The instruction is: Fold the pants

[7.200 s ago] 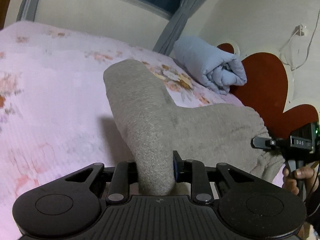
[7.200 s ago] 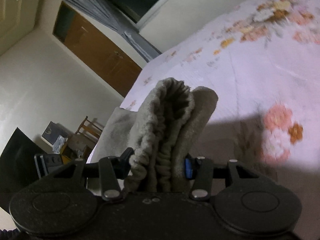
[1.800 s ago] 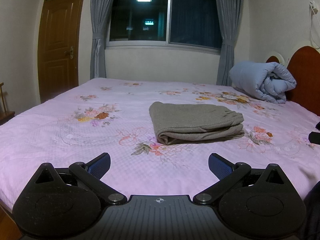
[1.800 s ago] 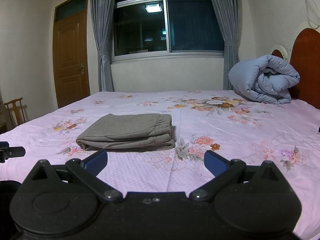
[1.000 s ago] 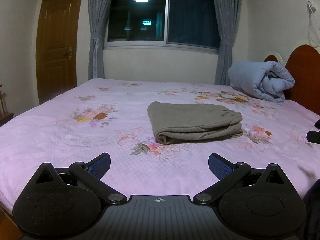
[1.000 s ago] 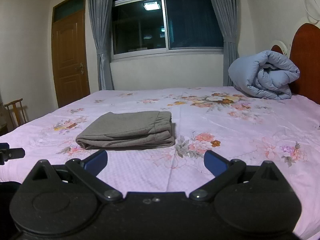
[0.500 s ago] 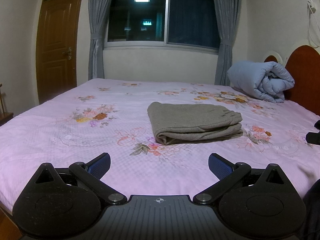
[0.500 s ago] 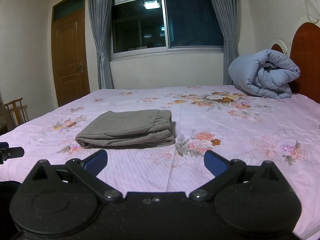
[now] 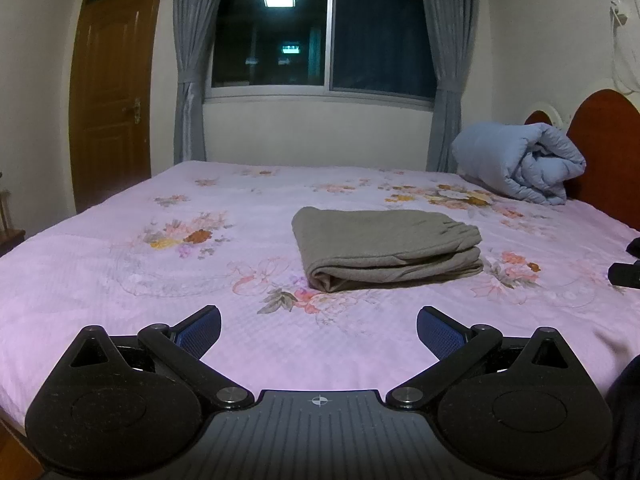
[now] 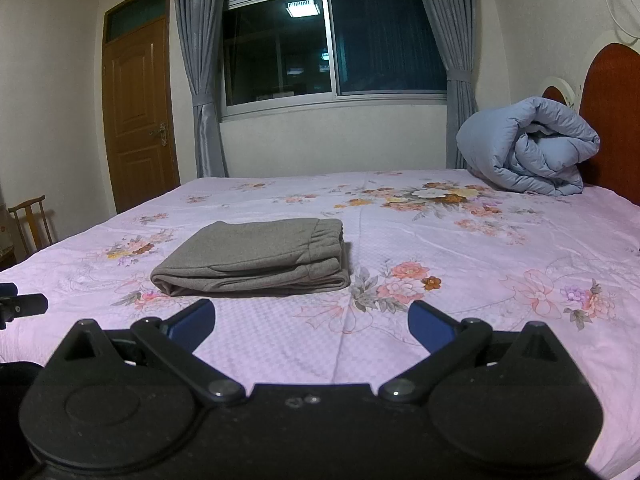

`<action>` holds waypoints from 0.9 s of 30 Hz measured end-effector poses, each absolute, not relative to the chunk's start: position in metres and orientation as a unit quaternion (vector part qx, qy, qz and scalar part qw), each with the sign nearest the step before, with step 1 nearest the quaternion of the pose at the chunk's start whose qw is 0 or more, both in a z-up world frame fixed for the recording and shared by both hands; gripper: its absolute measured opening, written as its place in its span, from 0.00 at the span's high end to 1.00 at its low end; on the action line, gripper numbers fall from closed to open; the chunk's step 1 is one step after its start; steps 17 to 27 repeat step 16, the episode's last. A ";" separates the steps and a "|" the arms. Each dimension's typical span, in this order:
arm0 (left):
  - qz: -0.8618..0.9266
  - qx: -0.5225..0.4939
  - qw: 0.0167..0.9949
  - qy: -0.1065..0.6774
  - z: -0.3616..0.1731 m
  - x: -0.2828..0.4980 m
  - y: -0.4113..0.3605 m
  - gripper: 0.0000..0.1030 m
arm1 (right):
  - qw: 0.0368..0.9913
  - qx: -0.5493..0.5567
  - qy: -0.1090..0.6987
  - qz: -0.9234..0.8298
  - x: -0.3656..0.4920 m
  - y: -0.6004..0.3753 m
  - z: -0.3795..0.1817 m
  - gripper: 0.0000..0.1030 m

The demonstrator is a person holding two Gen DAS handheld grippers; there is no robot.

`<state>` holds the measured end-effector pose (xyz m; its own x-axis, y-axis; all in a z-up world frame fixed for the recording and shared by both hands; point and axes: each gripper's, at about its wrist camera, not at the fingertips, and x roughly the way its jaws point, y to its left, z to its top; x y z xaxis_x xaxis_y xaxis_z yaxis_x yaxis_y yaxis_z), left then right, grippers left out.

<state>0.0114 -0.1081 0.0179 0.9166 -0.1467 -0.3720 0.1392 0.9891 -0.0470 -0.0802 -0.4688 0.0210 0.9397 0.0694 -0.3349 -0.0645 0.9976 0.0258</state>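
Observation:
The grey pants (image 9: pixel 384 250) lie folded in a flat stack on the pink floral bedspread (image 9: pixel 120 272), with the elastic waistband at the right end. They also show in the right wrist view (image 10: pixel 256 260), left of centre. My left gripper (image 9: pixel 319 330) is open and empty, held back near the bed's front edge, well short of the pants. My right gripper (image 10: pixel 310 326) is open and empty too, also short of the pants. Each gripper's tip shows at the edge of the other's view.
A rolled blue quilt (image 9: pixel 516 162) lies against the red headboard (image 9: pixel 608 140) at the far right. A window with grey curtains (image 9: pixel 320 40) is behind the bed, a wooden door (image 9: pixel 112 92) at the left, a chair (image 10: pixel 30 220) by the bed.
7 s ago both grippers were shut on the pants, holding them up. Over the last second both stay open and empty, and nothing has visibly moved.

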 end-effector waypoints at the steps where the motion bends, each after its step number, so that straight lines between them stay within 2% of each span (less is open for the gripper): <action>1: -0.073 -0.010 0.979 0.191 0.018 0.011 -0.108 0.00 | 0.985 0.007 0.170 0.034 -0.080 -0.469 0.021 0.06; 27: -0.085 -0.009 0.981 0.176 0.019 0.007 -0.109 0.00 | 0.984 0.007 0.172 0.034 -0.080 -0.469 0.019 0.06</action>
